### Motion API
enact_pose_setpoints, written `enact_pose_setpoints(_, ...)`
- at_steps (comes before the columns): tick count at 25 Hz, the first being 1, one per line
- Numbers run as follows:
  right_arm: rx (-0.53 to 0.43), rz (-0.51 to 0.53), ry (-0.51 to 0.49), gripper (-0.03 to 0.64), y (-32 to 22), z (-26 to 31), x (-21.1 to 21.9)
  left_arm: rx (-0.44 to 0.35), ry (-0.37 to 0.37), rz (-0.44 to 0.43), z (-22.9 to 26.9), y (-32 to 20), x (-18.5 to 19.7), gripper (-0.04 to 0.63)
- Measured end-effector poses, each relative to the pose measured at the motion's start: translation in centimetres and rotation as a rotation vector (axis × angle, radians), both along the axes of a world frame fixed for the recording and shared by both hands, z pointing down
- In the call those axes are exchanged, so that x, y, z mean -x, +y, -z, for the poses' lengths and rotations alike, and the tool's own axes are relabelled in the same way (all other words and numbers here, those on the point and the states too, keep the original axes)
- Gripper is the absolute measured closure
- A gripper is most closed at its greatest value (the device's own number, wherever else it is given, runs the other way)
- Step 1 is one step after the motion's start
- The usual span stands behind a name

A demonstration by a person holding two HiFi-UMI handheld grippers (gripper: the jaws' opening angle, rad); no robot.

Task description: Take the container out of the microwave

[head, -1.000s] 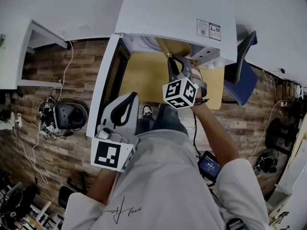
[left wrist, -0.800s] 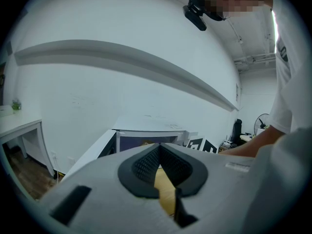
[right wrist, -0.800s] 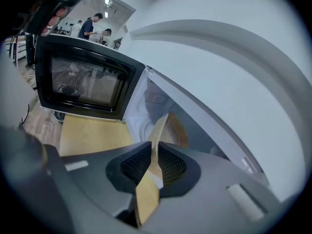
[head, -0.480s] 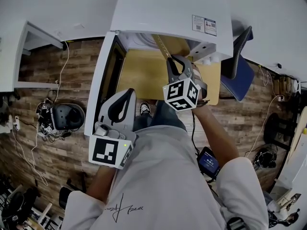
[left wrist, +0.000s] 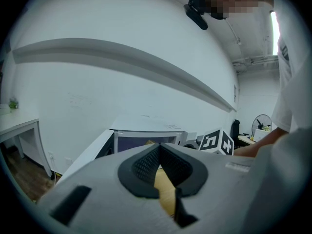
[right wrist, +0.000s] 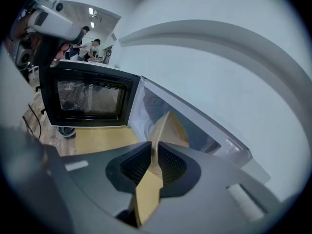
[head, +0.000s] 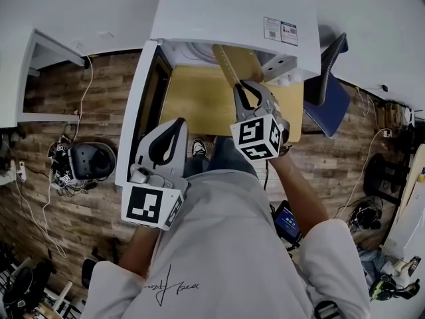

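Pulled slightly up and out since a second ago, with right gripper (head: 243, 86) clamped on container (head: 232, 62) rim at microwave (head: 226, 12) mouth, twelve o'clock; keep drawing level toward six, left gripper (head: 176, 125) closed, empty, idle at seven.

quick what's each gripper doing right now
left gripper: closed, nothing held
right gripper: closed on the tan container, gripping its wall

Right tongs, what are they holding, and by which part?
The right tongs grip the tan container by its thin edge, at the mouth of the open microwave.
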State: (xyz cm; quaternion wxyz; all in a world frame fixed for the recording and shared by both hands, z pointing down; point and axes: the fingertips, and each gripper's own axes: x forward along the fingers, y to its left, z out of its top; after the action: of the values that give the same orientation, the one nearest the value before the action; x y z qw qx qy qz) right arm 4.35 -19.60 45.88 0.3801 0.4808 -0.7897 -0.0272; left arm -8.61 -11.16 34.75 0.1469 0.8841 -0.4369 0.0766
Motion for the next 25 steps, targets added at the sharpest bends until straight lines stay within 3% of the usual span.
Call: enact_pose_setpoints(25,0.051,-0.120,-0.287,0.560,5.3,3.5,-1.9,-0.001,-0.002,-0.031,-0.4,-0.4,-0.8,0.601)
